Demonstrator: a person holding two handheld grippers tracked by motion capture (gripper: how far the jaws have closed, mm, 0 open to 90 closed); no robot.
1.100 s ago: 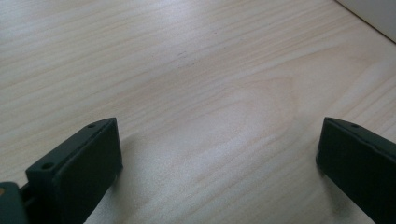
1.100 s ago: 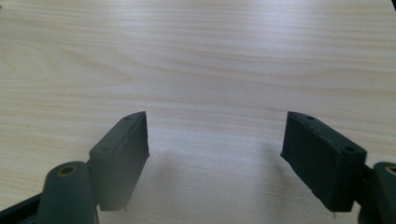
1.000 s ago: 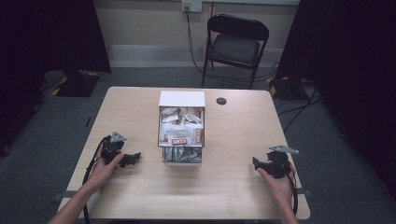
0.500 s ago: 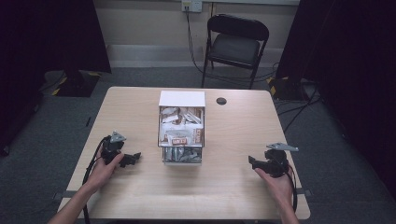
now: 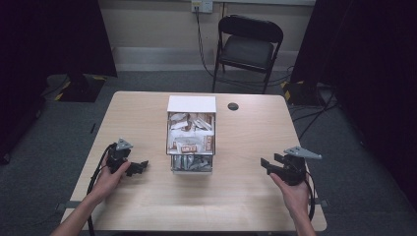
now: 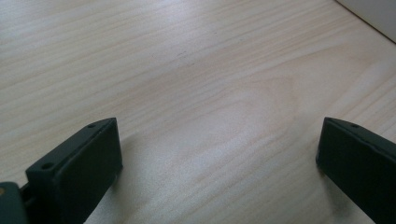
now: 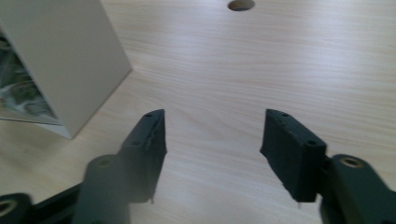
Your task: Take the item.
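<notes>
I hold my left gripper (image 5: 140, 166) low on the table (image 5: 147, 206), jaws spread wide, nothing between them. My right gripper (image 5: 266, 163) hovers right of the box (image 5: 191, 133) at the table's middle, pointing toward it, jaws just closing, empty.

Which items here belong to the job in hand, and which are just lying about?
Job in hand:
- white box of packets
- left tool, open, empty
- right tool, jaws just closing, empty

Lying about:
- folding chair
- wall socket
- floor cables
</notes>
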